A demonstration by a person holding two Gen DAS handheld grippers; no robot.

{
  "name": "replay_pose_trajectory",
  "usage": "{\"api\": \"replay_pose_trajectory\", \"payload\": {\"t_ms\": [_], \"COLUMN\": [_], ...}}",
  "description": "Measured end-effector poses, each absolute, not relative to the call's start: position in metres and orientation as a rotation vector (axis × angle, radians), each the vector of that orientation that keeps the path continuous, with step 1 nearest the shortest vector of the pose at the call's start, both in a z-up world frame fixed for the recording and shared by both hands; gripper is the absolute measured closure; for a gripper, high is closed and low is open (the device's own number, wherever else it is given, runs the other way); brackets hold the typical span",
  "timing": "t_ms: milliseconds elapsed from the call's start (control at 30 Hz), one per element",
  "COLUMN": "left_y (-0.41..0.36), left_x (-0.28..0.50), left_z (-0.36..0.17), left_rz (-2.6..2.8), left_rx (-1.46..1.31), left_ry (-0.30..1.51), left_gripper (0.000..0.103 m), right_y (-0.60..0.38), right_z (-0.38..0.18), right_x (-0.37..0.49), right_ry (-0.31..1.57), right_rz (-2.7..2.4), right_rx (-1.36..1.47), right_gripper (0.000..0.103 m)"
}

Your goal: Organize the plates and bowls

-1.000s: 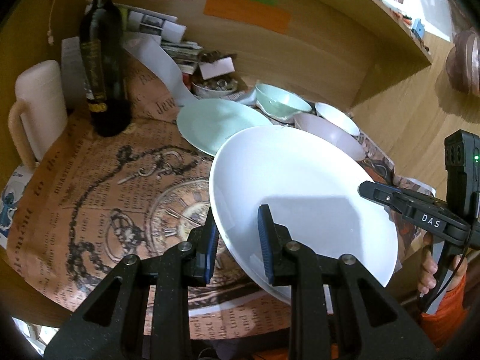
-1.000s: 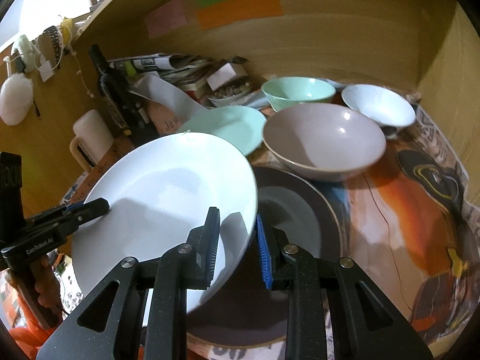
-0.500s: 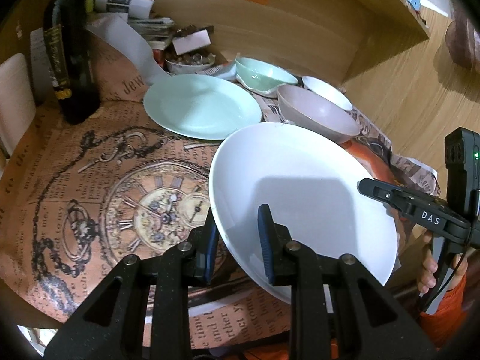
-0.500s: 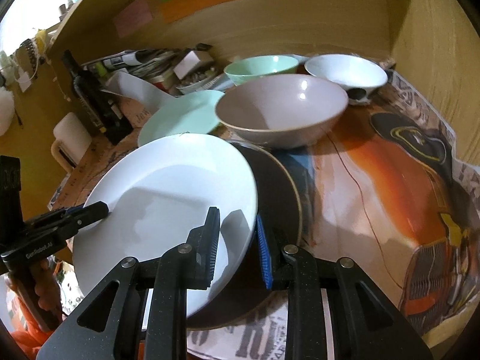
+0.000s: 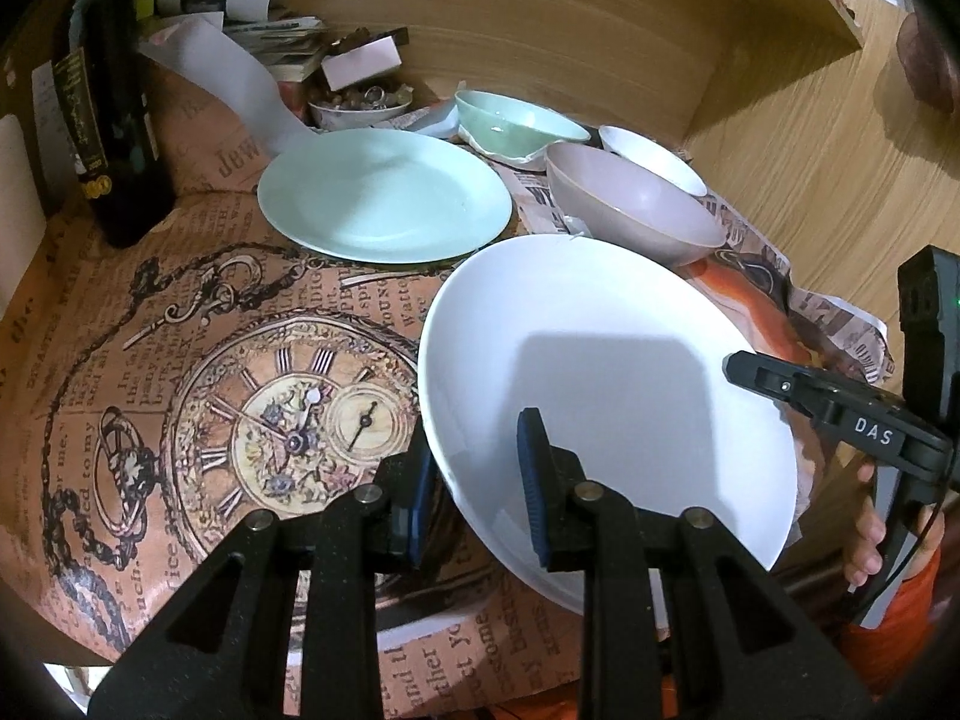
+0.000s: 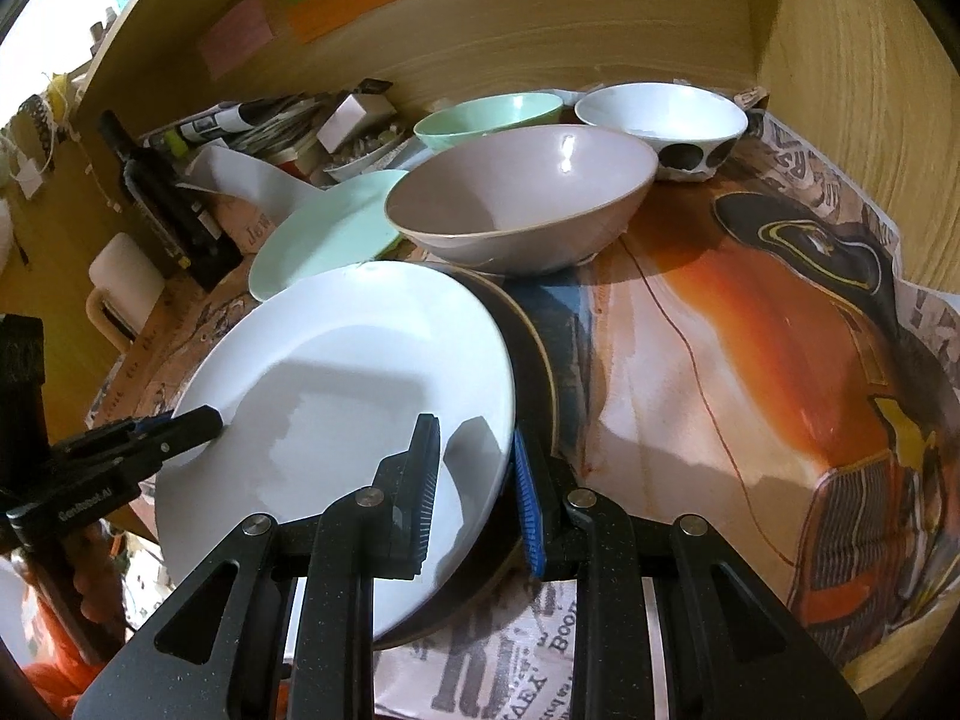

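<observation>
In the left wrist view, the left tool at the bottom centre is clamped on the near rim of the white plate, and the right tool grips its rim at the right edge. In the right wrist view, the right tool is clamped on the plate's rim at the bottom centre, above a dark plate on the table, with the left tool pinching the rim at lower left.

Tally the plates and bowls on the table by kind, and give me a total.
Plates: 3: white plate, mint plate, dark plate.
Bowls: 3: taupe bowl, mint bowl, white bowl.
Total: 6. A small dish of bits near the back is left out.
</observation>
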State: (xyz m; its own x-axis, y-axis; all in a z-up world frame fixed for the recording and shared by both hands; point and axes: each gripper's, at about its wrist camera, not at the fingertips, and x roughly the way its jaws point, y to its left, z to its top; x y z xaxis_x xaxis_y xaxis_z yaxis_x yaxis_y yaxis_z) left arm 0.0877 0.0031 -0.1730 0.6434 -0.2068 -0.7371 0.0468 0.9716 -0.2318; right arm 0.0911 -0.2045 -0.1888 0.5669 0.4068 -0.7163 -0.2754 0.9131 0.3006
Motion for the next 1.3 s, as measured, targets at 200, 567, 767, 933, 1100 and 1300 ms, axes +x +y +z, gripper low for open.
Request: {"api": "replay_pose_trajectory", "payload": {"t_ms": [200,567,767,933,1100,1300], "left_y": [0.002,-0.004,-0.012,-0.005,0.006,0.024], "left_x": [0.094,0.097,0.097,0.097,0.093,0.085], "left_z": [-0.176,-0.179,-0.18,-0.18,-0.168,-0.148], "left_rz": [-0.162,-0.175,-0.157,-0.16,-0.146,-0.101], "left_rx": [-0.217,-0.175,-0.125,-0.143,-0.162,-0.166], "left_ry": [0.872,0.869,0.863,0.858,0.834,0.767], "left_gripper": [0.076,0.071,0.068,0.068,0.063,0.052], "right_y": [-0.207,-0.211,-0.208,-0.205,-0.203,-0.191], "right_z": [-0.187,-0.183,-0.169,-0.171,-0.172,-0.161], "right_x": [0.09,0.089,0.08,0.082,0.085,0.087], "right_ry": [0.871,0.868,0.784,0.792,0.807,0.777], "right_rz": [0.391,0.384,0.323,0.314,0.341,0.388], "right_rx": [0.182,0.176,0.085,0.07,0.102,0.095], "right_gripper": [0.081,0.081,0.081,0.081,0.081,0.074]}}
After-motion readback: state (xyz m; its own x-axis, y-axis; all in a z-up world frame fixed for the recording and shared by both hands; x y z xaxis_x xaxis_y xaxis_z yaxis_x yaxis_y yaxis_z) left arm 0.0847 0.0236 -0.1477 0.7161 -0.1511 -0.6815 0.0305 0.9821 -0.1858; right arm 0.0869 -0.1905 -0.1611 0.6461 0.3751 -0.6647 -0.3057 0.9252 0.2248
